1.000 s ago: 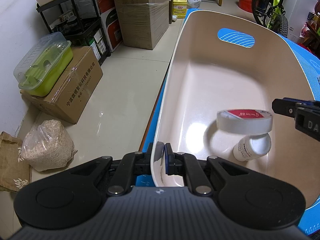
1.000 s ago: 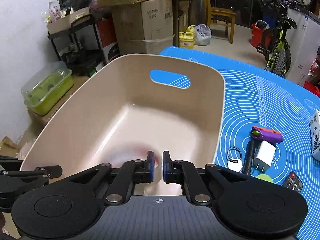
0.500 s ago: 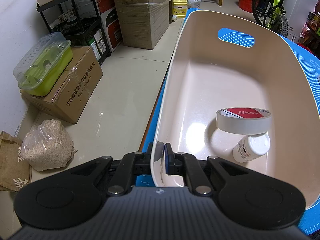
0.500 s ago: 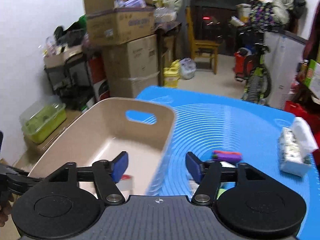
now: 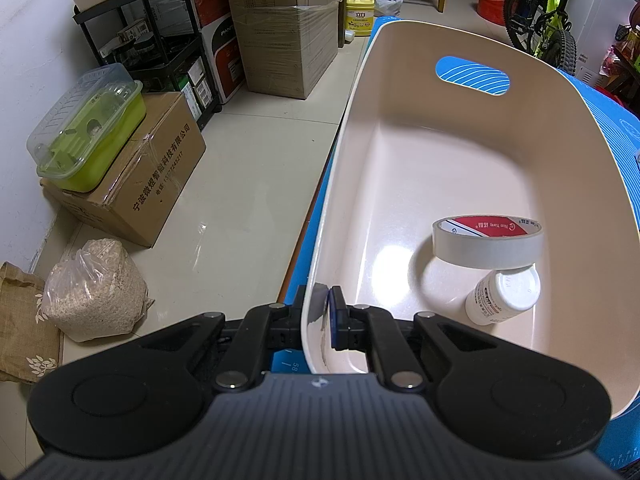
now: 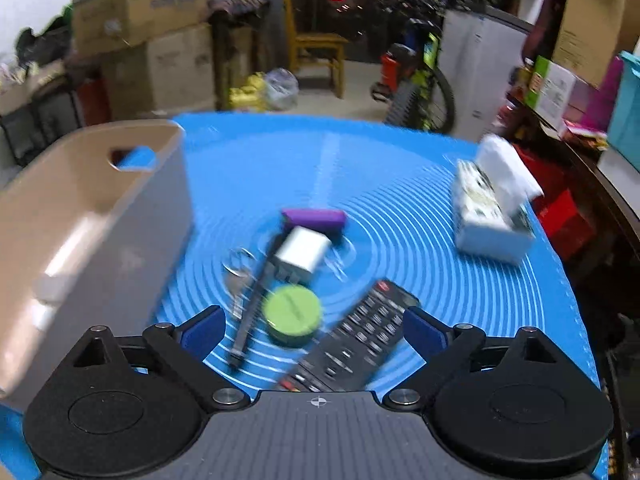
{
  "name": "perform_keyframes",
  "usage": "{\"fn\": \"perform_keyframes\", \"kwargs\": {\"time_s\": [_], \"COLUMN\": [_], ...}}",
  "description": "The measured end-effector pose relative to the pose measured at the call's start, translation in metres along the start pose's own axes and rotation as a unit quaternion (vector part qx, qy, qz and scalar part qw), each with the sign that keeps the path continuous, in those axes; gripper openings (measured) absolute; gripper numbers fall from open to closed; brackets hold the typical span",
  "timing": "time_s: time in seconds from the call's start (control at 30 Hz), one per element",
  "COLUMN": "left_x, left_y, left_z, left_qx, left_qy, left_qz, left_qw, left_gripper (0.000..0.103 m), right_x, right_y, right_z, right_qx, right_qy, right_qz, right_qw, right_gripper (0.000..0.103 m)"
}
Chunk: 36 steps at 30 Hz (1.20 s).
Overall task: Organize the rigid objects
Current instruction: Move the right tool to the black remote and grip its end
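1. Left wrist view: my left gripper is clamped on the near wall of the beige bin, one finger inside, one outside. In the bin lie a roll of tape, tilted and propped on a white bottle. If I tug this wall, I judge the bin could slide off the blue mat at the table's edge.

2. Right wrist view: my right gripper is spread wide and holds nothing, hovering over the remote, green lid, pen, white charger, keys and purple item. They crowd together; closing carelessly may catch two or scatter them.
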<state>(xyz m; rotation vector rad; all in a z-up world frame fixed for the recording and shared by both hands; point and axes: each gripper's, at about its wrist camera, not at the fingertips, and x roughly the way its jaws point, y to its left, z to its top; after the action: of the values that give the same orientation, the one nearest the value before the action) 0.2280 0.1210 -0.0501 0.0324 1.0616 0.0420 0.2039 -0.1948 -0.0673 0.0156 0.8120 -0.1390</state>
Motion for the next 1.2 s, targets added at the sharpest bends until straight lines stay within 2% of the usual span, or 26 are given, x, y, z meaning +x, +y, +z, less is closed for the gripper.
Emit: {"fn": "perform_keyframes", "kwargs": {"time_s": [0.2,0.4,0.5,0.7,0.93,1.0,1.07,1.2], "left_x": [0.000,0.000,0.000,0.000,0.000,0.000,0.000,0.001], "left_y": [0.000,0.000,0.000,0.000,-0.001,-0.001,-0.001,-0.001], "left_z": [0.000,0.000,0.000,0.000,0.000,0.000,0.000,0.000], "left_qx": [0.000,0.000,0.000,0.000,0.001,0.000,0.001,0.000], "left_qy": [0.000,0.000,0.000,0.000,0.000,0.000,0.000,0.000], "left_qz": [0.000,0.000,0.000,-0.001,-0.002,-0.002,-0.001,-0.002], "left_qw": [1.0000,1.0000,1.0000,1.0000,1.0000,1.0000,1.0000,1.0000], "left_gripper": [0.012,0.012,0.012,0.012,0.012,0.012,0.012,0.012], "right_x": [0.034,0.053,0.061,0.074,0.074,0.073,0.071,0.067], "right_y": [-0.008,-0.013,-0.012,0.000,-0.011,-0.016,-0.017,-0.012], "right_z": [-0.016,-0.023,-0.024,-0.029,-0.034,-0.037,-0.037,-0.036], "right_qx": [0.011,0.030,0.042,0.022,0.050,0.065,0.070,0.055], "right_qy": [0.025,0.031,0.033,0.037,0.021,0.014,0.011,0.013], "right_qz": [-0.033,-0.063,-0.065,-0.100,-0.084,-0.067,-0.041,-0.042], "right_qw": [0.999,0.997,0.996,0.994,0.995,0.996,0.997,0.998], "right_gripper": [0.096,0.096,0.096,0.098,0.098,0.091,0.073,0.067]}}
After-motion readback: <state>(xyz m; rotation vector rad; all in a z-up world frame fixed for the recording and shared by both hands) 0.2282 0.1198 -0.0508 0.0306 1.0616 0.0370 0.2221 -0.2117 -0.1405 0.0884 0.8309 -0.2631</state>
